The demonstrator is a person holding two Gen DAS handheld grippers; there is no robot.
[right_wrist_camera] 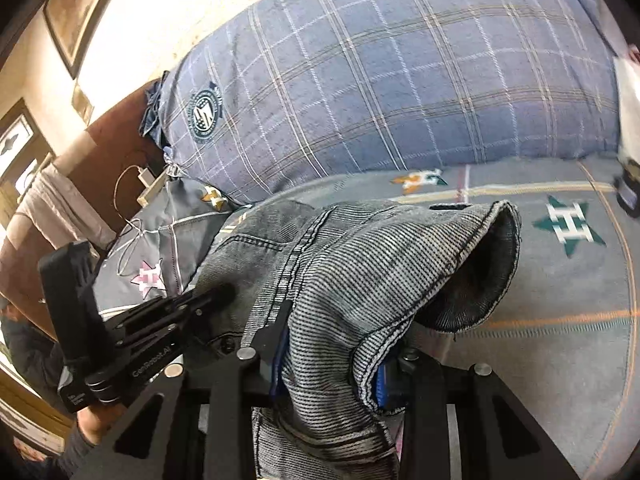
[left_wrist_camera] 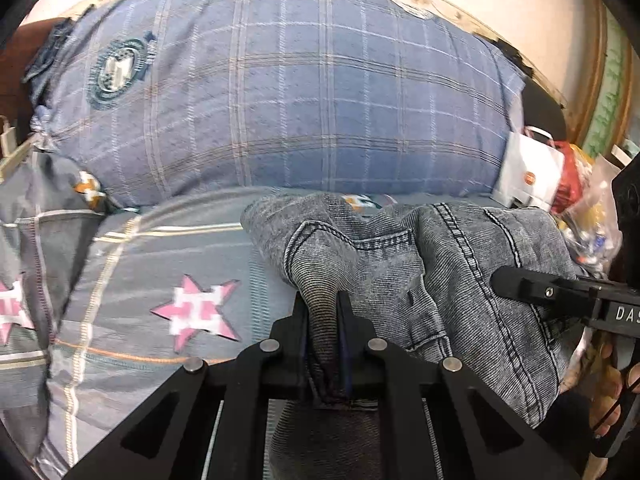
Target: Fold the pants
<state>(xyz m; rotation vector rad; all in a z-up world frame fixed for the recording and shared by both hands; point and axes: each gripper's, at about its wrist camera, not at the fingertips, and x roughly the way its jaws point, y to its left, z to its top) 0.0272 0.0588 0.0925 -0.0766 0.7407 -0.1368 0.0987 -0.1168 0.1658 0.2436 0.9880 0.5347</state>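
Grey washed denim pants [left_wrist_camera: 420,264] lie bunched on a grey star-patterned bedspread [left_wrist_camera: 160,248]. My left gripper [left_wrist_camera: 323,300] is shut on a fold of the pants, which hangs down between its fingers. The right gripper [left_wrist_camera: 504,282] comes in from the right edge and grips the denim beside it. In the right wrist view the right gripper [right_wrist_camera: 340,344] is shut on a thick bunch of the pants [right_wrist_camera: 360,264], with a trouser hem [right_wrist_camera: 480,276] gaping open to the right. The left gripper [right_wrist_camera: 216,296] holds the cloth at the left.
A large blue plaid pillow [left_wrist_camera: 288,88] lies behind the pants. Bags and clutter [left_wrist_camera: 560,176] sit at the bed's right edge. A charger and cable [right_wrist_camera: 136,184] lie at the left by a wooden headboard [right_wrist_camera: 116,136].
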